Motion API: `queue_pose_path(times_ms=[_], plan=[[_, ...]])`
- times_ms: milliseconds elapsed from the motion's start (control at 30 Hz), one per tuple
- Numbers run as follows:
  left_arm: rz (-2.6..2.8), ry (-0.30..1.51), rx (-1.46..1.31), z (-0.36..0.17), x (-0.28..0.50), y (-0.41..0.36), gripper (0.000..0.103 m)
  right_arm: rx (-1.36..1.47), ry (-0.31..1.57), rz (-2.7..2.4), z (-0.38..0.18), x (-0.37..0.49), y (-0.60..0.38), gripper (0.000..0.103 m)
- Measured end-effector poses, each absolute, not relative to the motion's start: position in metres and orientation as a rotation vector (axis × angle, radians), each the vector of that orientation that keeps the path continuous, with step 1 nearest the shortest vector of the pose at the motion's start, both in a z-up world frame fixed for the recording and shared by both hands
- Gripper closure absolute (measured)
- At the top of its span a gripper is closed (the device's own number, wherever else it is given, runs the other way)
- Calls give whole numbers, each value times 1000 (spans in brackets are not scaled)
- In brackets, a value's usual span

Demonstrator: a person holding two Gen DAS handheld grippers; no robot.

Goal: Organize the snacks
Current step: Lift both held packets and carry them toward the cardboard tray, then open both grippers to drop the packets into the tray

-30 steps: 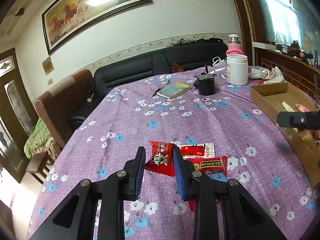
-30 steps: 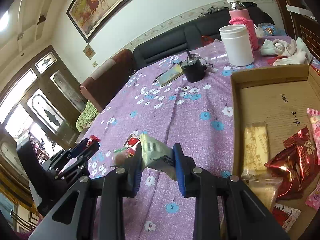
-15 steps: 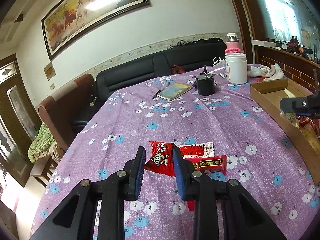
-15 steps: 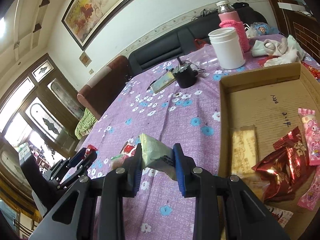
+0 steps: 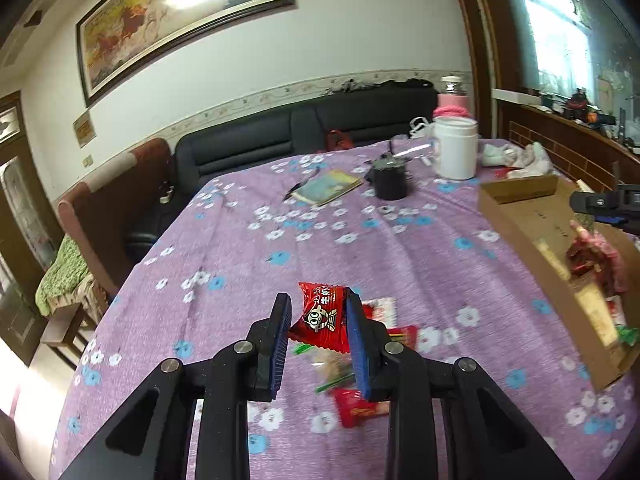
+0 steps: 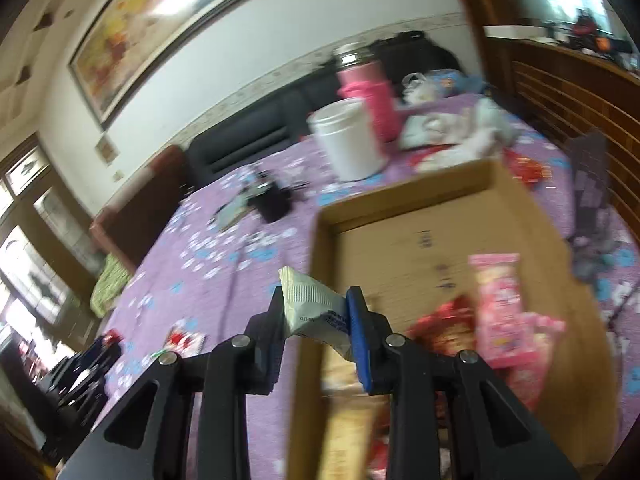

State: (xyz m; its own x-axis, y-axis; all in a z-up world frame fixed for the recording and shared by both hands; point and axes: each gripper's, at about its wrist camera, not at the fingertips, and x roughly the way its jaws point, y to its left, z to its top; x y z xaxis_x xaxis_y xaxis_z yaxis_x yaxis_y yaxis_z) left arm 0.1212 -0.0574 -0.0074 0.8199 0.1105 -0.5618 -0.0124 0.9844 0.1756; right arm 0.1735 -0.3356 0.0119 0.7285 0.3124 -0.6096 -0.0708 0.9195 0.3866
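Observation:
My left gripper point(image 5: 316, 312) is shut on a red snack packet point(image 5: 322, 318) and holds it above the purple flowered tablecloth. Other loose packets point(image 5: 360, 404) lie under it, blurred. My right gripper point(image 6: 316, 310) is shut on a pale green-white snack packet point(image 6: 314, 312) and holds it over the left wall of the cardboard box point(image 6: 520, 208). The box holds a pink packet point(image 6: 500, 304), a red packet point(image 6: 444, 320) and others. The box also shows in the left wrist view point(image 5: 516, 216), with the right gripper point(image 5: 600, 204) above it.
A white jar point(image 5: 456, 148), a pink flask point(image 6: 368, 92), a black cup point(image 5: 388, 180), a booklet point(image 5: 328, 188) and white cloths point(image 5: 516, 156) stand at the table's far side. A black sofa point(image 5: 304, 132) and a brown chair point(image 5: 116, 200) lie beyond.
My left gripper has lifted the red packet off the pile. My right gripper has carried its pale packet rightwards, from over the cloth to over the box edge.

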Motion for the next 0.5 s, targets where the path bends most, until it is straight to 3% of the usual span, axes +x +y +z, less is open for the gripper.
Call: queue_pose_path(times_ms=[267, 500], plan=[[-151, 649, 147, 17, 125, -132, 75, 405, 760, 94, 7, 177, -376, 75], [-355, 754, 98, 5, 134, -214, 75, 386, 820, 11, -4, 183, -392, 75]])
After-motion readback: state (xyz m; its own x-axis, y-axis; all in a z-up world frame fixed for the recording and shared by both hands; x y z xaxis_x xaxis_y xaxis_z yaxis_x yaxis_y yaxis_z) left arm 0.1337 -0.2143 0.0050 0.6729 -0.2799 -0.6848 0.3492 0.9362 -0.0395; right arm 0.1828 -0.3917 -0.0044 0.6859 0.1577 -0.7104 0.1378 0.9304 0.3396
